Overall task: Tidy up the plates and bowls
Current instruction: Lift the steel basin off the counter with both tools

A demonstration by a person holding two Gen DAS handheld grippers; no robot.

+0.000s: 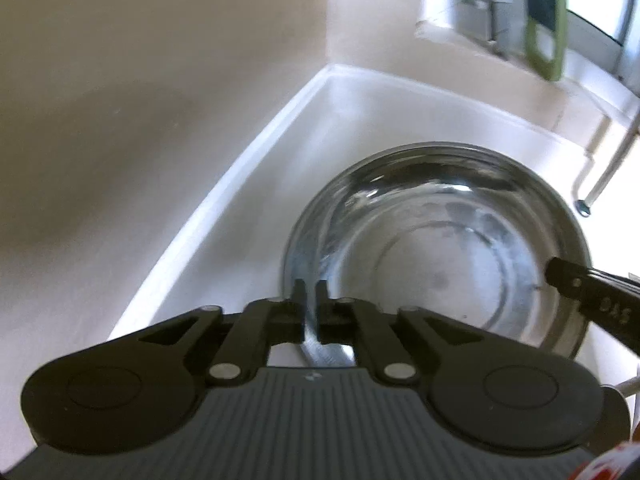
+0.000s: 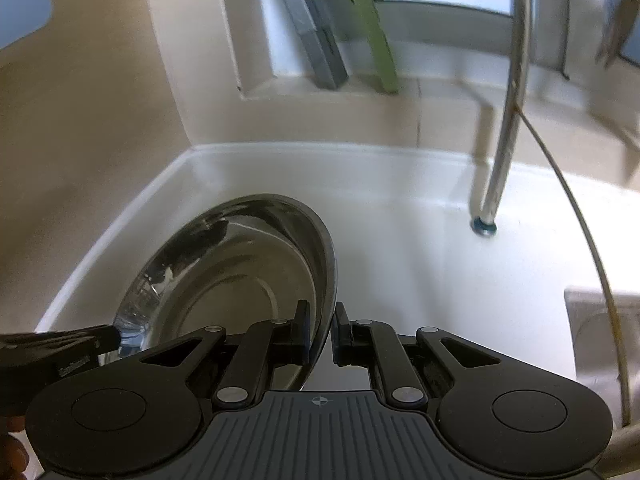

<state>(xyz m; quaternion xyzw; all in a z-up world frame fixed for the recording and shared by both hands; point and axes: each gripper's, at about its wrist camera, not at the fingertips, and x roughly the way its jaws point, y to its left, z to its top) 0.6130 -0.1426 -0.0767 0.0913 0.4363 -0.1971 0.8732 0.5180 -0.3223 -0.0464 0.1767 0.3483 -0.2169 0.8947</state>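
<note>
A shiny steel bowl point(image 1: 436, 248) rests on the white counter point(image 1: 256, 200) near the wall corner. In the left wrist view my left gripper point(image 1: 311, 286) is shut on the bowl's near rim, and a strip of metal shows between its fingers. The right gripper's black finger point(image 1: 568, 276) reaches the rim from the right. In the right wrist view the bowl point(image 2: 224, 276) lies to the left, and my right gripper point(image 2: 322, 312) is shut on its right rim, one finger inside and one outside. The left gripper point(image 2: 80, 340) holds the rim at lower left.
Beige walls meet at the corner behind the counter. A green cutting board point(image 2: 372, 32) and a grey board point(image 2: 316, 40) lean on the window sill. A metal rack leg point(image 2: 496, 184) with a blue foot stands on the counter at the right, beside a grey block point(image 2: 600, 320).
</note>
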